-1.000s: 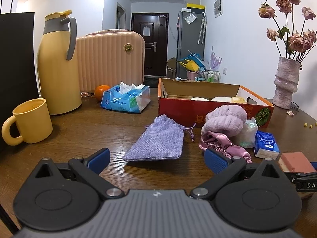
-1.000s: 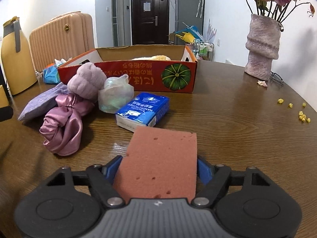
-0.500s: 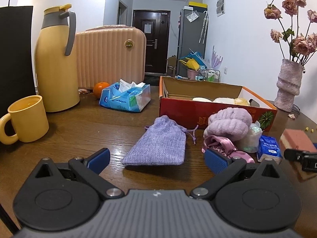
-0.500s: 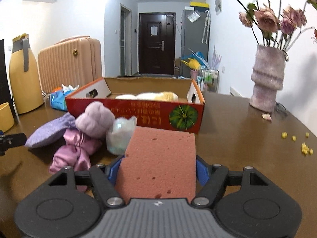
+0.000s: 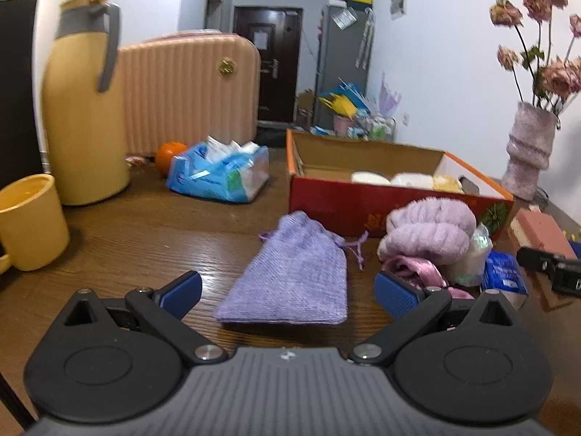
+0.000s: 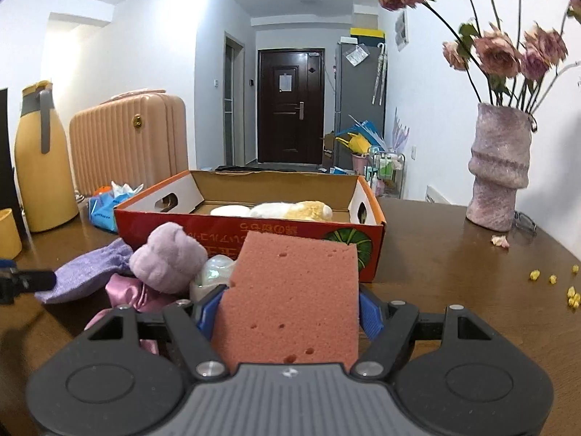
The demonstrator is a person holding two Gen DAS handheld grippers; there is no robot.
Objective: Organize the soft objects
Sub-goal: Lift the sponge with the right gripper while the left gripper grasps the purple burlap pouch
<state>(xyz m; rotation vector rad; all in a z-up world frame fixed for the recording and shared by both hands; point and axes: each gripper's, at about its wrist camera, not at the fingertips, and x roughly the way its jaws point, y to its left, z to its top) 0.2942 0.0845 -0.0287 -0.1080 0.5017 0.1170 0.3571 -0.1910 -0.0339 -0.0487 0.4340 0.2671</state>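
one soft thing is in hand: the right gripper has its blue pads pressed on both sides of the pink sponge, held clear of the table and just short of the red cardboard box; the step looks like carrying it to the box, and the next move calls for lifting it over the near wall and letting go inside, beside what seem to be three pale soft pieces already there; the left gripper hangs with fingers wide apart and nothing between them, over the purple drawstring pouch; left on the table by my count: one pouch, one fluffy lilac headband, one pink satin scrunchie, one iridescent ball, one blue tissue pack.
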